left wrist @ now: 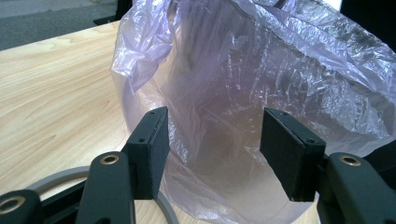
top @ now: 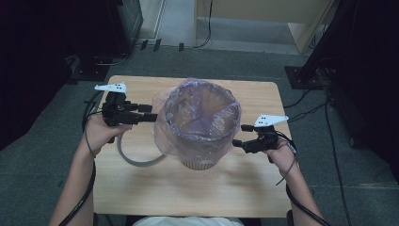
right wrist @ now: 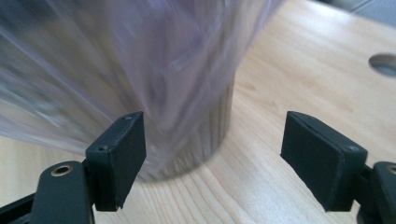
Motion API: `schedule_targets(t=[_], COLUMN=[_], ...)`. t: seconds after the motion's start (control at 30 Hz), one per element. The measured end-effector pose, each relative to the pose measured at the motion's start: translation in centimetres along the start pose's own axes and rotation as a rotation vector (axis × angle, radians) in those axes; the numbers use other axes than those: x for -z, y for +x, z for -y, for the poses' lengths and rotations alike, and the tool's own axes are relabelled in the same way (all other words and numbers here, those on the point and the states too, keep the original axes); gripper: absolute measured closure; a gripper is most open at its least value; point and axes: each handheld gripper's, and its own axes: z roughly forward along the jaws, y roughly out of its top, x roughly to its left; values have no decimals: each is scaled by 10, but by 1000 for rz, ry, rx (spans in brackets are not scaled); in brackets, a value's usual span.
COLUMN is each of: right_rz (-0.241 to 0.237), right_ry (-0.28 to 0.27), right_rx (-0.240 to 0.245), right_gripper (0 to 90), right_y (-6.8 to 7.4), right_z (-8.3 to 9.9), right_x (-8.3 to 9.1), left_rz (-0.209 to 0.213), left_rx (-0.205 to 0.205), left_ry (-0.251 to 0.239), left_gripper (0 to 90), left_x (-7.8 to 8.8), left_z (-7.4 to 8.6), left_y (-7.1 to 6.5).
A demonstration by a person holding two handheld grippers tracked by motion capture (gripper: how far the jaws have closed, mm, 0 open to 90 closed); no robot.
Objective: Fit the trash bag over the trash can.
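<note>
A round bin (top: pixel 200 162) stands in the middle of the wooden table (top: pixel 141 188), lined with a thin purple plastic bag (top: pixel 202 115) whose top hangs folded over the rim. My left gripper (top: pixel 150 113) is at the bag's left side, open. In the left gripper view its pads (left wrist: pixel 152 149) stand wide apart with the crinkled bag (left wrist: pixel 243 79) just ahead of them. My right gripper (top: pixel 241 135) is open at the bin's right side. In the right gripper view its jaws (right wrist: pixel 212 158) frame the bin's ribbed lower wall (right wrist: pixel 210 135) and the blurred bag (right wrist: pixel 116 60).
A grey ring (top: pixel 136 159) lies on the table left of the bin, partly under the bag, and shows at the left gripper view's bottom (left wrist: pixel 60 179). A hole (right wrist: pixel 385 64) is in the tabletop. Dark equipment and cables surround the table on the floor.
</note>
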Motion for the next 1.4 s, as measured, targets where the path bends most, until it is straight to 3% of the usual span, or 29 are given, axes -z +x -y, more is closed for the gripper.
schedule_targets(t=[0.23,0.73,0.8,1.07,1.33,1.4], right_rz=[-7,40,52,73,79,84], right_ry=[-35,17,24,81,91,86], right_rx=[33,-12,-29,-6,-2,-21], right_gripper=[222,229,231,231,229,229], right_y=[6,-15,-20,-21,-22,-23], right_z=[-13,10,16,26,30,33], right_x=[18,15,12,-7,-22,-24], left_rz=[-6,-75,-85,-127,-152,-156], left_rx=[1,15,24,9,8,5], left_ry=[-2,2,-2,11,13,12], left_gripper=[416,418,418,403,389,387], left_x=[2,15,16,21,24,24], left_z=[1,10,12,19,25,27], left_y=[1,18,22,29,37,38])
